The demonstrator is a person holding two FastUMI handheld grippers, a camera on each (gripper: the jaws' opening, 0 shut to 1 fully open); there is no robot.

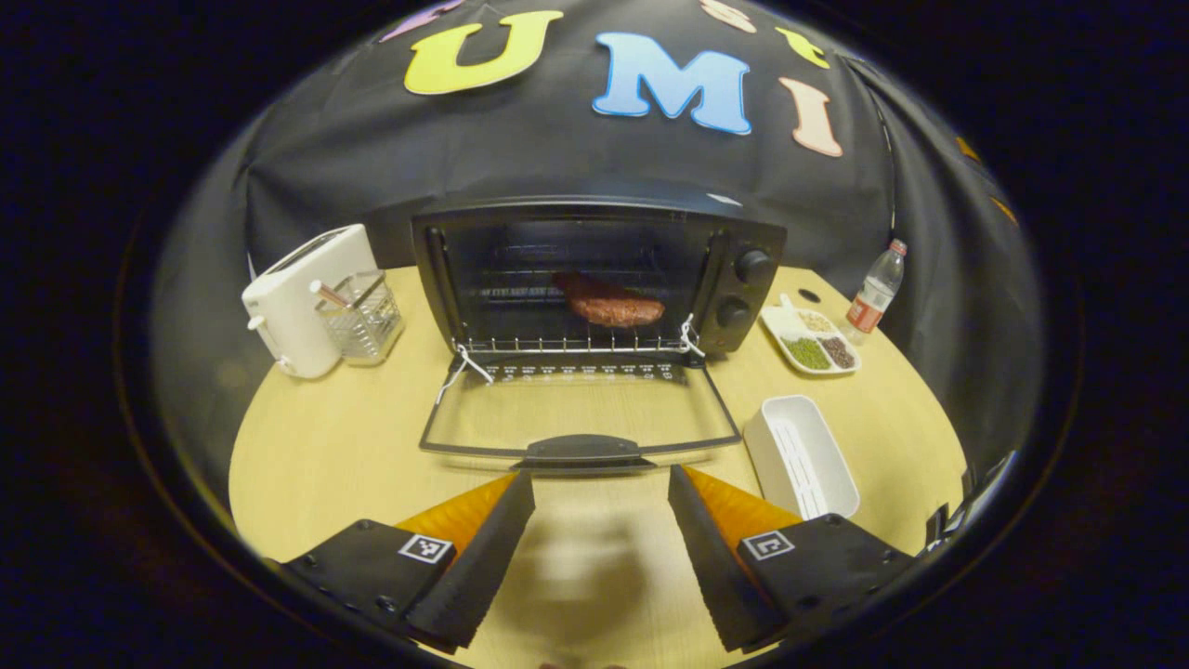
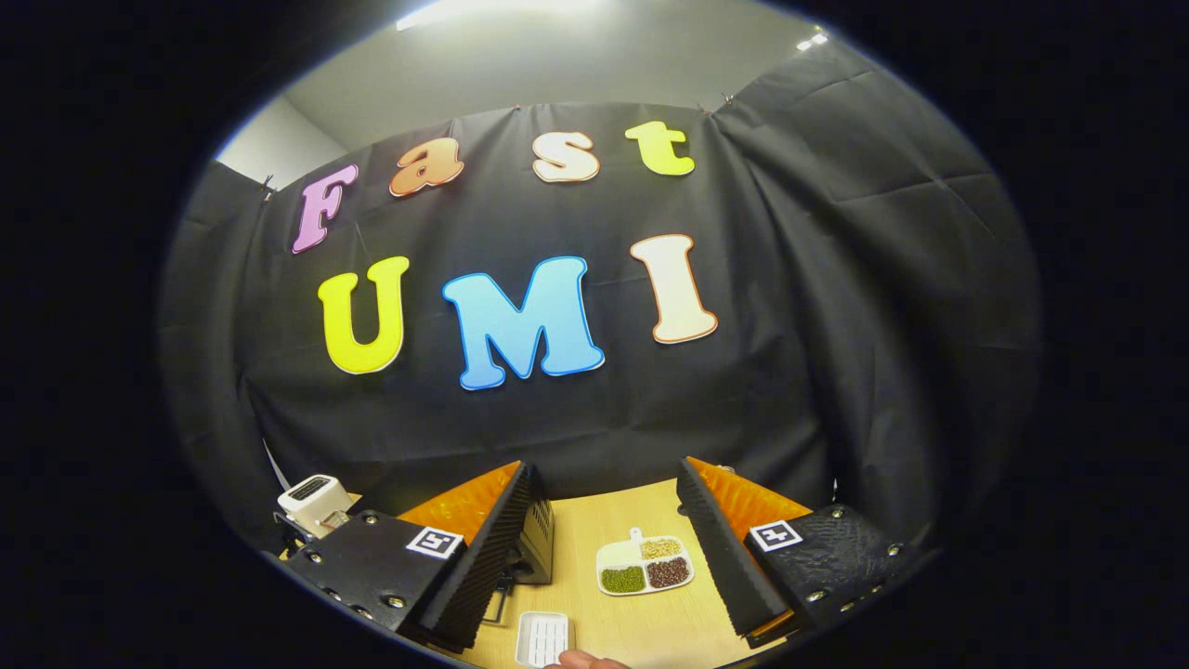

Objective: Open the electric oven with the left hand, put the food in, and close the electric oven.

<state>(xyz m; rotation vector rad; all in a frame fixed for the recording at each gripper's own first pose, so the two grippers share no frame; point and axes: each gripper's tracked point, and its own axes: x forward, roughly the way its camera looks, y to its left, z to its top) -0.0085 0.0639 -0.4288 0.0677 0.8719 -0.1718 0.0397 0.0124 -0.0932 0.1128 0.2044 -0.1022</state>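
Round pale wood-grain table (image 1: 325, 446) set against a draped black cloth wall (image 1: 520, 153); in the right gripper view a strip of grey room wall (image 2: 520, 65) and ceiling lights show above the cloth.

Electric oven (image 1: 594, 274) stands at the table's far middle, door (image 1: 581, 418) folded down flat onto the tabletop, handle (image 1: 583, 450) toward the camera. Food, a reddish-brown sausage-like piece (image 1: 608, 302), lies on the wire rack (image 1: 576, 342) inside the cavity. Two knobs on the oven's right panel.

Left of the oven: white toaster (image 1: 302, 302), with a clear ribbed container (image 1: 364, 316) just beside it. Right of the oven: white divided dish (image 1: 810, 342) holding green, brown and pale grains; a plastic bottle (image 1: 875, 290) near the table edge beyond it. An empty white rectangular tray (image 1: 801, 455) sits near the door's right corner.

Left gripper (image 1: 602, 497) hovers just short of the door handle, fingers spread wide, nothing between them.

Right gripper (image 2: 613, 534) is raised, pointing at the cloth wall, fingers also wide apart and empty; the table, dish and tray lie well below it. A fingertip (image 2: 581, 660) shows at the bottom edge.
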